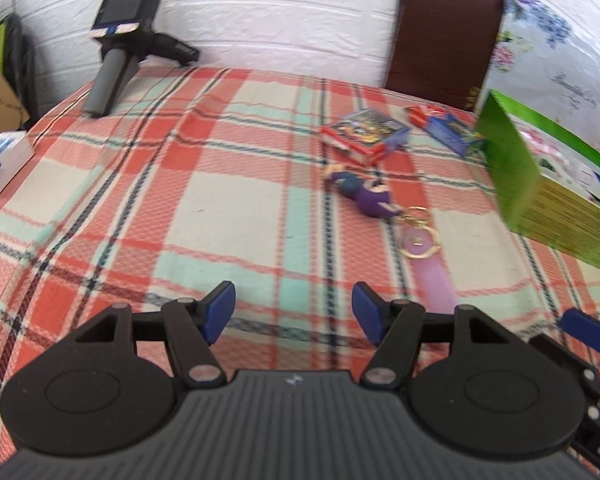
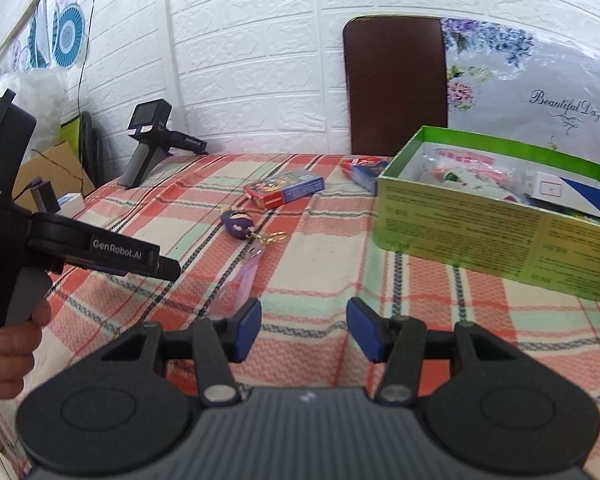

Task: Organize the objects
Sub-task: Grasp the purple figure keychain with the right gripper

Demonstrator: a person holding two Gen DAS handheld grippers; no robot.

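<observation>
On the plaid woven cloth of the tabletop (image 2: pixel 308 292), landmark = green cardboard box (image 2: pixel 496 236): open-topped, rectangular, glossy, small print on its side; inside are a crinkly plastic packet and a white-and-blue carton, partly hidden by the box wall. Just left of the box: two flat card boxes, red/blue print — nearer one (image 2: pixel 285 189), second one (image 2: pixel 362 171) tucked against the box corner, partly cut off. Further left and nearer the camera: purple rubbery figure keychain (image 2: pixel 239 224) with gold ring and translucent pink strap; figure details blurred. Far left of the box, by the white brick-textured wall: a spare handheld device (image 2: pixel 146 142) standing on its grey grip.

Left tool (image 1: pixel 293 316): tilted down over bare cloth, blue pads roughly half apart, nothing between. Person's hand (image 2: pixel 10 344) wraps its grey handle. Right tool (image 2: pixel 303 328): also angled down, pads narrower, gripping nothing; only cloth shows in the gap. Box's right end runs out of frame.
</observation>
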